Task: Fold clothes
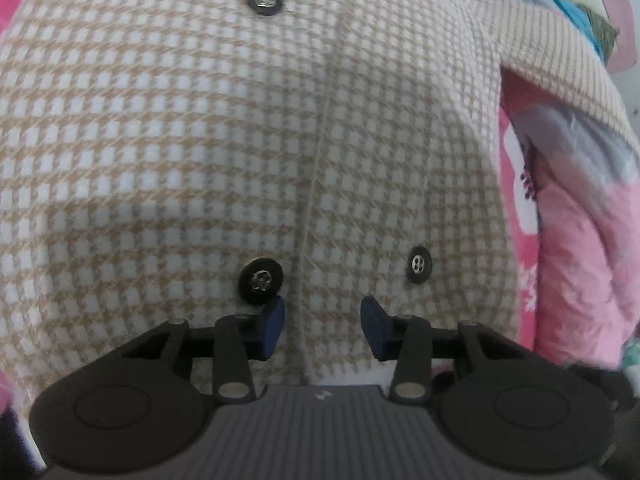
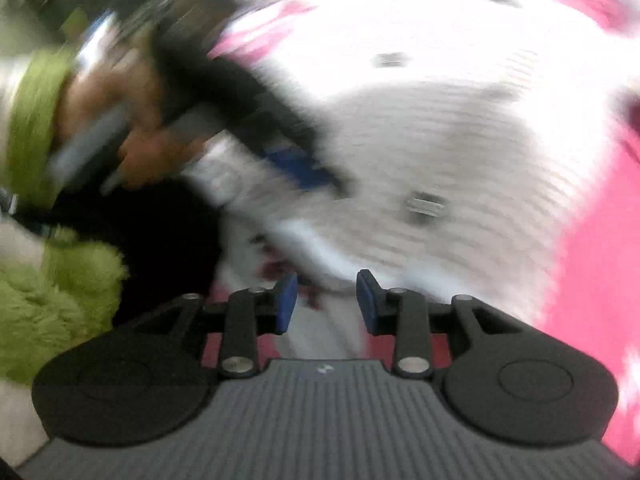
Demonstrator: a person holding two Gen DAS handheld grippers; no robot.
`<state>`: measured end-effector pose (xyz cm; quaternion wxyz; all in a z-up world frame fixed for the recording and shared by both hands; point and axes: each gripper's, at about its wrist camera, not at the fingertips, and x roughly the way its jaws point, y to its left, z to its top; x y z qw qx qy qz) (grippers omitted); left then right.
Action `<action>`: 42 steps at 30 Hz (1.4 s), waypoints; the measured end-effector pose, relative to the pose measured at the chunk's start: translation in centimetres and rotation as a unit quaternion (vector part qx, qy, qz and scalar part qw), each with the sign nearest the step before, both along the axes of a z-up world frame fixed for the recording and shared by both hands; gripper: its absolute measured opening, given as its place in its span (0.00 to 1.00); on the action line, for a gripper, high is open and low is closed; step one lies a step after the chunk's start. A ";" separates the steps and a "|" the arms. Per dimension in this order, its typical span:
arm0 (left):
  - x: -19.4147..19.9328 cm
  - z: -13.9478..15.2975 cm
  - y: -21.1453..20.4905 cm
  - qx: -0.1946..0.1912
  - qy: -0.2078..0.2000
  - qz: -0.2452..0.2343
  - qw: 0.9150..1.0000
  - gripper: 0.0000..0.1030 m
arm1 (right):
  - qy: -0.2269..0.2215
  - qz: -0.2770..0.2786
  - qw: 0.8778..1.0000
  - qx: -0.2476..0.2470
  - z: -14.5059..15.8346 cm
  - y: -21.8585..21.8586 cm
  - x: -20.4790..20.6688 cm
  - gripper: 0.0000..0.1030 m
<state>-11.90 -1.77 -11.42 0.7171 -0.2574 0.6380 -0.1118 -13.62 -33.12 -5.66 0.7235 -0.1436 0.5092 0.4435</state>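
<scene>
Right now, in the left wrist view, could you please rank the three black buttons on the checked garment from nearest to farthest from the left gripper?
Measured from the left gripper, whose jaws stand open over the checked garment:
1. Lower left button, just above the left fingertip.
2. Lower right button, up and to the right of the right fingertip, a little farther off.
3. Top button, near the upper edge, clearly farthest.

one checked garment (image 1: pixel 160 120) — three black buttons (image 1: pixel 261 281)
</scene>
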 end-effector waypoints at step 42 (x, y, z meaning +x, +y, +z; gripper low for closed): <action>-0.8 2.2 -3.3 0.107 -0.043 -0.001 0.993 0.04 | -0.315 -0.002 0.945 -0.088 -2.4 -1.8 -3.1 0.11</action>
